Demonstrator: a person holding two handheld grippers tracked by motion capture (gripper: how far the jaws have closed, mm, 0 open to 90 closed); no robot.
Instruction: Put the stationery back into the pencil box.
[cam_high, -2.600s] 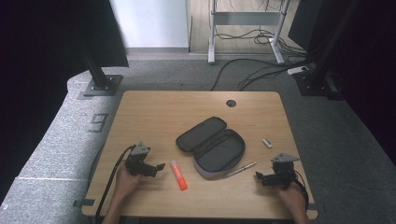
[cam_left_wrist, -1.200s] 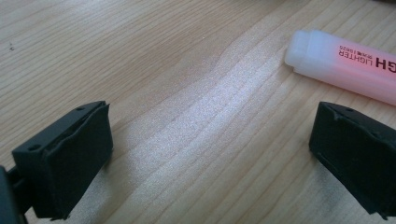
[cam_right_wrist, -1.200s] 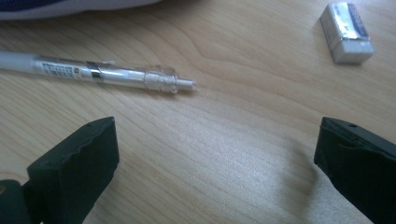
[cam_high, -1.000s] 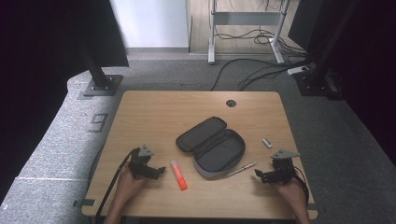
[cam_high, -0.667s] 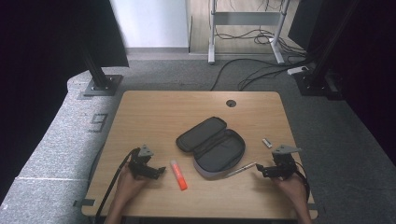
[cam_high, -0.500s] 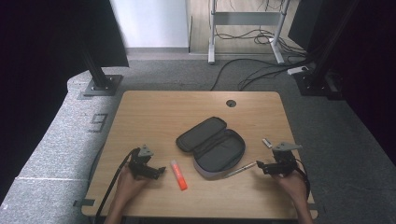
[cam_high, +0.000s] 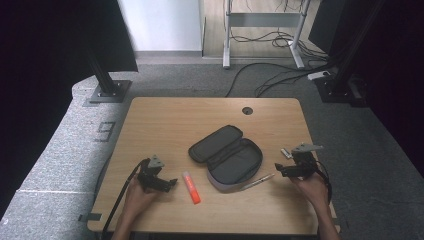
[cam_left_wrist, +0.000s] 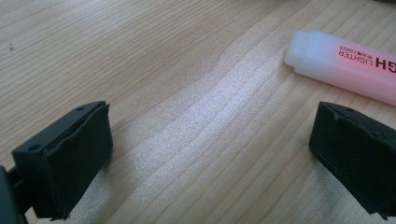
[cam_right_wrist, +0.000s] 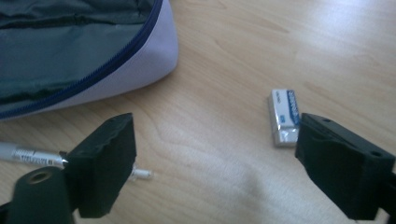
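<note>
An open dark pencil case (cam_high: 227, 157) lies at the table's middle. An orange highlighter (cam_high: 191, 187) lies left of it, a silver pen (cam_high: 257, 181) at its right edge, and a small white eraser (cam_high: 286, 153) farther right. My left gripper (cam_high: 170, 184) rests open on the wood, with the highlighter (cam_left_wrist: 345, 65) just beyond its right jaw. My right gripper (cam_high: 279, 170) stands open above the table. Its jaws have just been closing a little, with nothing between them. In its view the pen tip (cam_right_wrist: 32, 156) is by the left jaw and the eraser (cam_right_wrist: 285, 116) by the right.
The wooden table (cam_high: 175, 120) has a round cable hole (cam_high: 247, 110) near its far edge. Black stand bases (cam_high: 107, 92) and cables (cam_high: 280, 75) lie on the grey floor beyond. A cable trails from the left gripper over the table's front left edge.
My right gripper has moved away from the person and lifted slightly, now level with the eraser and the pen tip. The left gripper and the objects on the table have not moved.
</note>
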